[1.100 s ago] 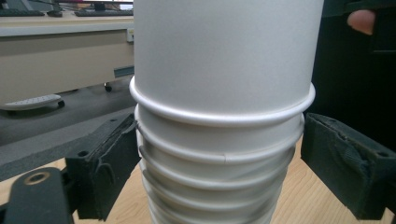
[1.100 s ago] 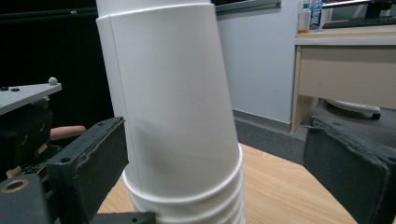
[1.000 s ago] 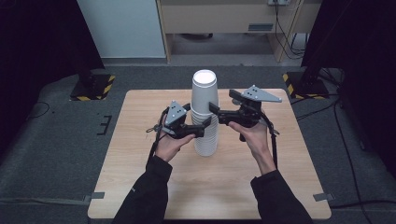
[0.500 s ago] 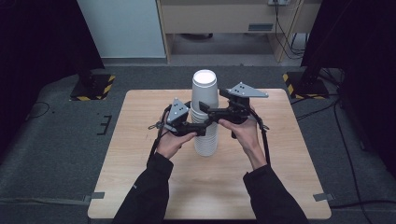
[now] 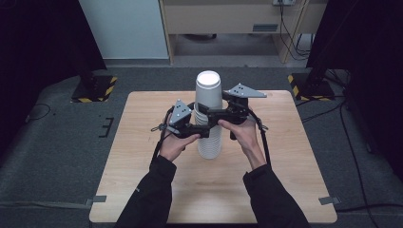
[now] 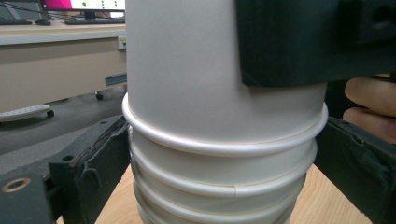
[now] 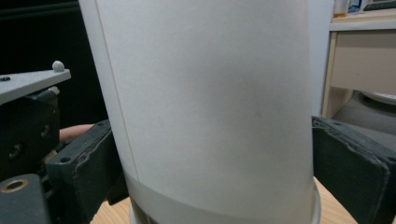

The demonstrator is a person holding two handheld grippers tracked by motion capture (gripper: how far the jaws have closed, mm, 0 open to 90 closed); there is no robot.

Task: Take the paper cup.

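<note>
High view: a stack of white paper cups [image 5: 209, 118], nested upside down, stands upright near the middle of the wooden table [image 5: 285, 190]. The left gripper [image 5: 199, 134] meets the stack low on its left side; the right gripper [image 5: 203, 112] meets it higher, at the top cup [image 5: 209, 90]. Left gripper view: the two black jaws stand one on each side of the lower cups [image 6: 219, 186], just under the rolled rim [image 6: 224, 147] of the top cup; they are open about to the stack's width, and contact with the cup walls cannot be confirmed. Right gripper view: the jaws flank the plain wall of the top cup [image 7: 210, 102], set about to its width, pads close against the paper; a firm clamp cannot be confirmed. Judgement: the step in hand is separating the top cup from the stack, the lower gripper bracing and the upper one taking hold. The next move calls for a straight vertical lift by the right gripper while the left steadies the remainder, with light pressure to avoid crushing the paper.
</note>
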